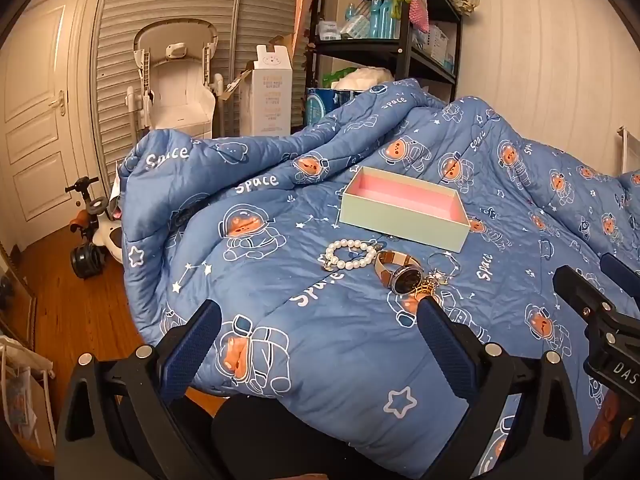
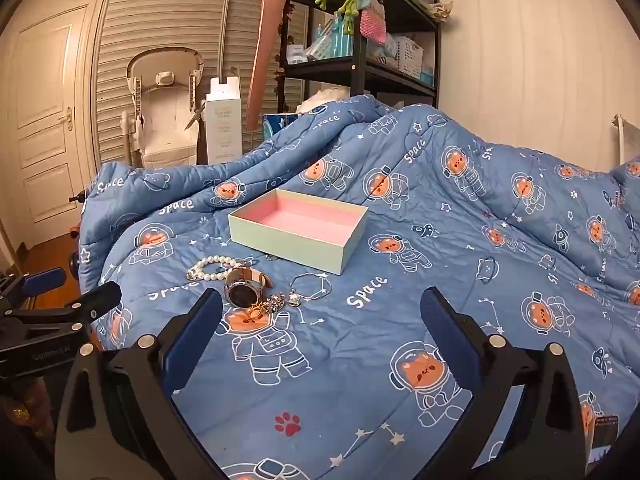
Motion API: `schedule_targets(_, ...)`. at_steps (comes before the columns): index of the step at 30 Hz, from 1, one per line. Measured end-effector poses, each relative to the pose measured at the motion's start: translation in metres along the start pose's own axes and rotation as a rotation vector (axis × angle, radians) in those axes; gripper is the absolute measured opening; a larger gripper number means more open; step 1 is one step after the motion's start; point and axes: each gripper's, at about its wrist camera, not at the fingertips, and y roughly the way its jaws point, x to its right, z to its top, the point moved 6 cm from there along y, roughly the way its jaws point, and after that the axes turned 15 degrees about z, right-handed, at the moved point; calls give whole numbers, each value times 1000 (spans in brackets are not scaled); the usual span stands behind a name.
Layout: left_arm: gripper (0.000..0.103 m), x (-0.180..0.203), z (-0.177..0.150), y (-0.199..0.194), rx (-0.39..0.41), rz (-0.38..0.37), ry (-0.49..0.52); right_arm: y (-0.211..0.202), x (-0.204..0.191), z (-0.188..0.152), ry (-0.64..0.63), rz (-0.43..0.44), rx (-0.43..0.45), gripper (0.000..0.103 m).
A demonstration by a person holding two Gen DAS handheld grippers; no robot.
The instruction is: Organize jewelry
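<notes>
Both of your tools hang above the bed with nothing in them: the left tool has its fingers spread wide over bare quilt, and the right tool is spread just as wide. The jewelry lies in a tight cluster on the blue space-print quilt, just in front of the open box, pale green outside, pink inside, with nothing visible in it. Pearl bracelet sits farthest left; the watch touches it, face up, strap curled behind. Beside the watch lie small charms, gold and silver, too small to make out, then a thin silver bracelet with a pendant. From the left wrist camera, your right finger's tip overlaps the charms. The quilt bunches into a high ridge behind the box. Beyond it stand a black shelf rack, a white carton and a folded high chair; a ride-on toy sits on the wood floor at left.
</notes>
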Motion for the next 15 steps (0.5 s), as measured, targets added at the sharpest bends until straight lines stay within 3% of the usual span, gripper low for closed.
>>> schedule_targets(15,96,6,0,1,5,2,6,-4,-2,1,8,1,9,98)
